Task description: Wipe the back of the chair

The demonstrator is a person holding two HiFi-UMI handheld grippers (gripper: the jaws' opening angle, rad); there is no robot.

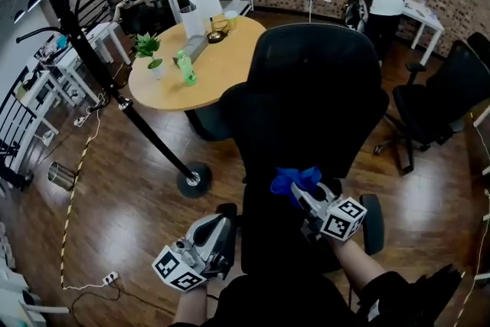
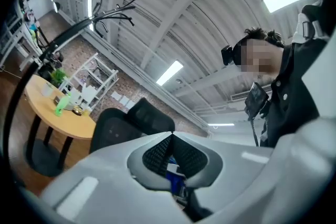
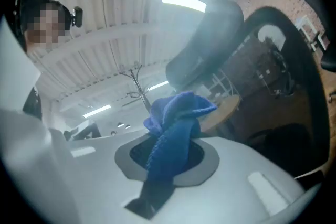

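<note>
Your left gripper (image 1: 223, 230) and right gripper (image 1: 300, 195): pale grey shells, black textured jaw pads (image 2: 155, 153), one black-and-white square-marker cube (image 1: 178, 269) apiece. You wear black clothing (image 1: 268, 302) and a black head camera (image 2: 231, 53).

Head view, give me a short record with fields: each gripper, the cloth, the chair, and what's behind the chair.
left gripper: jaws together, nothing held, low and left of the chair's back
right gripper: shut on the blue cloth
blue cloth: bunched, at the lower part of the chair's back; contact not clear
chair: black, its back towards the person
table: round, wooden, beyond the chair, bearing a green bottle and a small plant
</note>
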